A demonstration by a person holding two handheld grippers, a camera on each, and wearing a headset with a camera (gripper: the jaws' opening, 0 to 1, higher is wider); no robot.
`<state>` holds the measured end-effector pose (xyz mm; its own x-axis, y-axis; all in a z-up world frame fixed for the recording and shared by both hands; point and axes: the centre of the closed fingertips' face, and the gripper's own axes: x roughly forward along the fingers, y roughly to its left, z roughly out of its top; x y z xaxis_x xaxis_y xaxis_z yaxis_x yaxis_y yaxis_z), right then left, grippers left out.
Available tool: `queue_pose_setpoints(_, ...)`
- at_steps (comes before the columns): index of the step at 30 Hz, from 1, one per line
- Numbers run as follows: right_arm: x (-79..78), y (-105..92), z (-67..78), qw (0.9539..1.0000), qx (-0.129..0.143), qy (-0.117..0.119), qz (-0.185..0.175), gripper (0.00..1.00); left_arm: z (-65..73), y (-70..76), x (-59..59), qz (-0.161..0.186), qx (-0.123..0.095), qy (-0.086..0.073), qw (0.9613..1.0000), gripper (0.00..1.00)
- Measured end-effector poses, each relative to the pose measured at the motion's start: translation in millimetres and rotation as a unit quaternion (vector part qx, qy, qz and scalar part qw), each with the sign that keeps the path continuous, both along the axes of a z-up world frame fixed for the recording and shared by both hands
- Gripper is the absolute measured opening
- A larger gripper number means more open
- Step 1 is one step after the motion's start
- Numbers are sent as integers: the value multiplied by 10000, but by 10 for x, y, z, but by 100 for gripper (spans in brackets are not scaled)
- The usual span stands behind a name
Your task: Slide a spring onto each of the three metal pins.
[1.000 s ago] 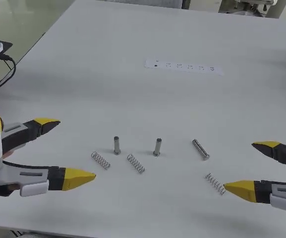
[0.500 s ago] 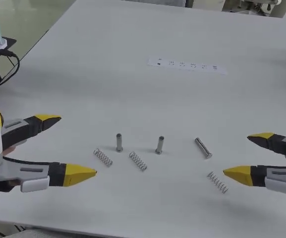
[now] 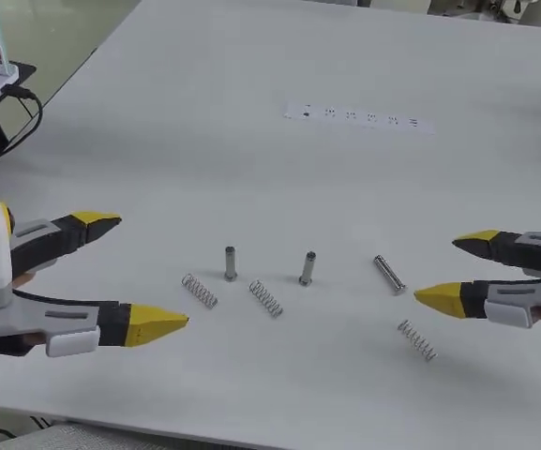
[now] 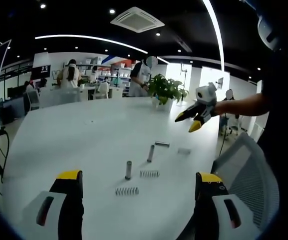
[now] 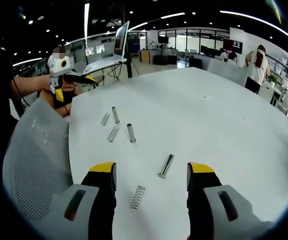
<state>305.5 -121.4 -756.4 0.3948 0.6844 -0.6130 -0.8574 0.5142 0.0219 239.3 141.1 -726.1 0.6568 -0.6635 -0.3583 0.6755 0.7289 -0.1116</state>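
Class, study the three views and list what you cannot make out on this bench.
1. Head view: the left gripper and right gripper are cut off behind their jaws by the side edges.
2. Head view: the springs have coils too small to count.
3. Head view: the power strip has markings too small to read.
4. Left gripper view: the far spring is blurred by distance.

The right gripper has left the rightmost spring, now just beneath its tips, and neared the lying pin.
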Motion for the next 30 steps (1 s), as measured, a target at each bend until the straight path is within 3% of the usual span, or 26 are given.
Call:
queue_pose_setpoints(4, 63, 11, -70, 9997, -234, -2, 67, 56, -11, -25, -4, -17, -7, 18, 10000, 90)
queue_pose_setpoints(27, 374, 181, -337, 9967, -633, 515, -8, 41, -23, -54, -19, -46, -21, 49, 10000, 89)
queue_pose_setpoints(30, 456, 198, -403, 9951, -823, 540, -52, 40, -10, -59, -18, -68, -15, 41, 10000, 89)
